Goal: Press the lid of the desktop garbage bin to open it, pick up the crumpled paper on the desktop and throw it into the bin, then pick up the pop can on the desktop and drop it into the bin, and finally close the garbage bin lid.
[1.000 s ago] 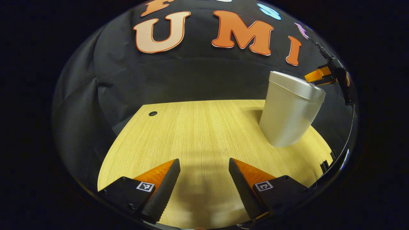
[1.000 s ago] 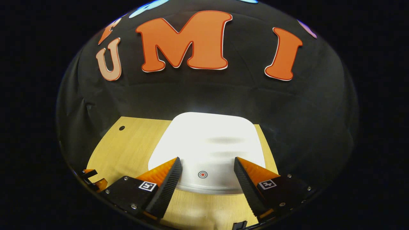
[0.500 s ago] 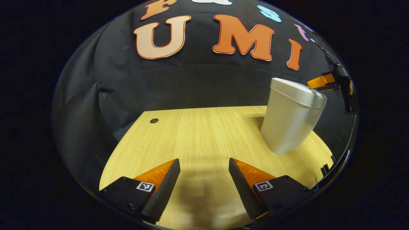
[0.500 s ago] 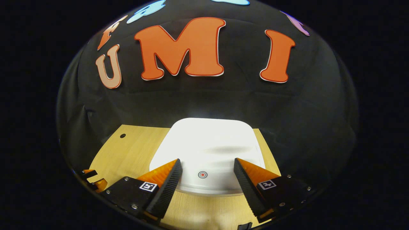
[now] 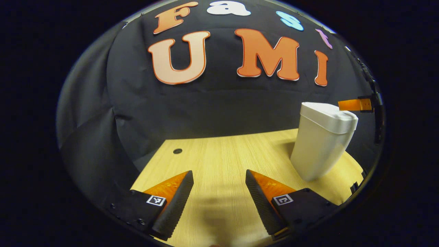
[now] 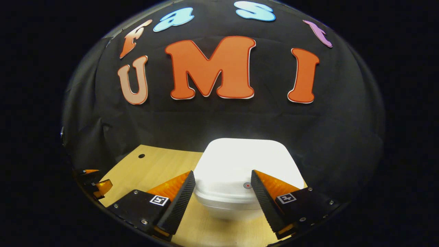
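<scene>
My left gripper (image 5: 218, 199) hangs over the wooden table (image 5: 219, 154) with its two fingers wide apart, and there is nothing between them, only the bare wood grain. The lower part of both fingers is cut off by the edge of the left gripper view, so I cannot see how they join the body. The white garbage bin (image 5: 320, 144) stands on the table to the right of this gripper, well apart from it, and its lid (image 5: 329, 115) lies flat and closed. The fisheye makes the bin look tilted, so I cannot tell if it is truly upright. Just past the lid, at the far right edge, a small piece of my right gripper (image 5: 355, 104) shows; the rest is cut off. A small round hole (image 5: 177, 151) sits in the table near its back left corner.

In the right gripper view my right gripper (image 6: 222, 195) is also wide open and holds nothing. The bin's lid (image 6: 247, 161) is directly in front and below it, very bright, so its surface is hard to read. A small red ring mark (image 6: 247, 185) on the lid is just beside the right finger. Whether the fingers touch the lid I cannot tell. At the lower left edge a part of my left gripper (image 6: 94, 181) is visible, mostly hidden.
</scene>
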Tool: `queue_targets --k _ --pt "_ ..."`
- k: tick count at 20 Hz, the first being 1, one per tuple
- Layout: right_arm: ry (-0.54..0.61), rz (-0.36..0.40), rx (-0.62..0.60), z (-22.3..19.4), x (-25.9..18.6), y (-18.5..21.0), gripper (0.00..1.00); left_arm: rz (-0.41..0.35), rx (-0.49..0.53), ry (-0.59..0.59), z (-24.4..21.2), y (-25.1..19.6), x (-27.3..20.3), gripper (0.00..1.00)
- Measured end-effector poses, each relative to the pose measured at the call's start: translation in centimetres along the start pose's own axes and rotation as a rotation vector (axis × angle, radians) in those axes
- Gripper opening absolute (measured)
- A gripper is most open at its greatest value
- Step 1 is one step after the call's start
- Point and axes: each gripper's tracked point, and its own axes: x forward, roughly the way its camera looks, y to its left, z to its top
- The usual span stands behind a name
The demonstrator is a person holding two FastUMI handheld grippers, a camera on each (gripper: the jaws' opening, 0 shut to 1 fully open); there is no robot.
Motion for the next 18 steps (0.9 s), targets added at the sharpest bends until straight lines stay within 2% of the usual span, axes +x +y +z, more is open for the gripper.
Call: queue_targets --k 4,8,13,18 --pt "-0.047 0.017 -0.002 0.2 -0.9 1.7 0.99 0.012 -0.008 -0.111 5.0 1.0 0.0 0.97" --pt "-0.097 0.089 0.025 0.0 -1.9 4.5 0.99 0.013 -0.033 -0.214 9.0 1.1 -0.6 0.97" --pt "-0.175 0.093 -0.027 0.3 -3.4 6.4 0.99 0.028 -0.016 -0.316 12.3 1.5 -1.6 0.97" --pt "-0.199 0.114 -0.040 0.2 -4.5 8.9 0.99 0.059 -0.011 -0.380 13.5 2.3 -2.4 0.97"
